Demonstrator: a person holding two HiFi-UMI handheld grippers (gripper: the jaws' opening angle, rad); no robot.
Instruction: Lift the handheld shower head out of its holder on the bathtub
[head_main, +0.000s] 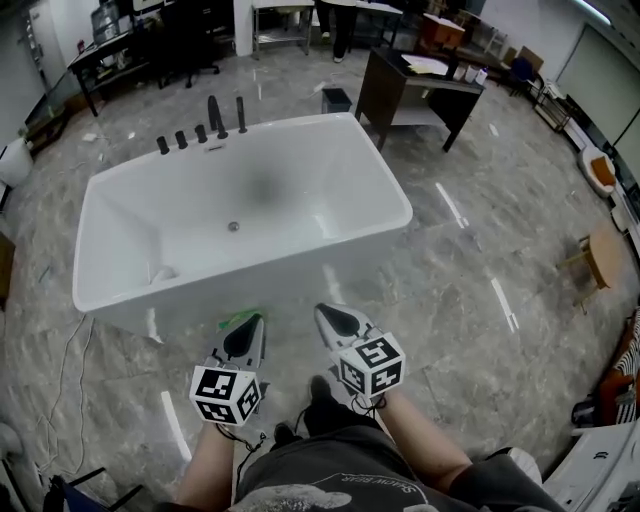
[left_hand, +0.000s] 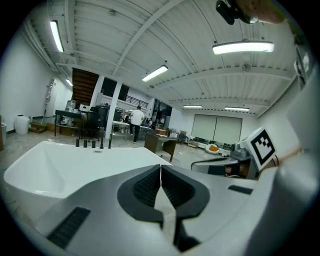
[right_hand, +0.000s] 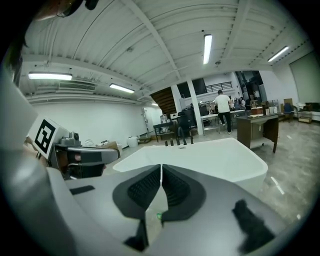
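At the bottom of the head view, a dark printed shirt (head_main: 330, 480) and two bare forearms are seen. Just ahead, the left gripper (head_main: 250, 324) and the right gripper (head_main: 326, 313) are held side by side over the grey stone floor (head_main: 470, 330), each pointed slightly downward at the bathtub. In each gripper view, the ribbed pads are seen pressed together with nothing between them, so both tools are clenched and empty. The white bathtub (head_main: 385, 165) is set directly in front, its near wall close to the jaw tips and its basin bare except for a drain (head_main: 233, 226). A row of black fittings is mounted on the far rim; at its right end the slim handheld shower head (head_main: 240, 113) is seated upright in its holder, well apart from both grippers. Beyond the tub, a dark desk (head_main: 420, 85) is placed.
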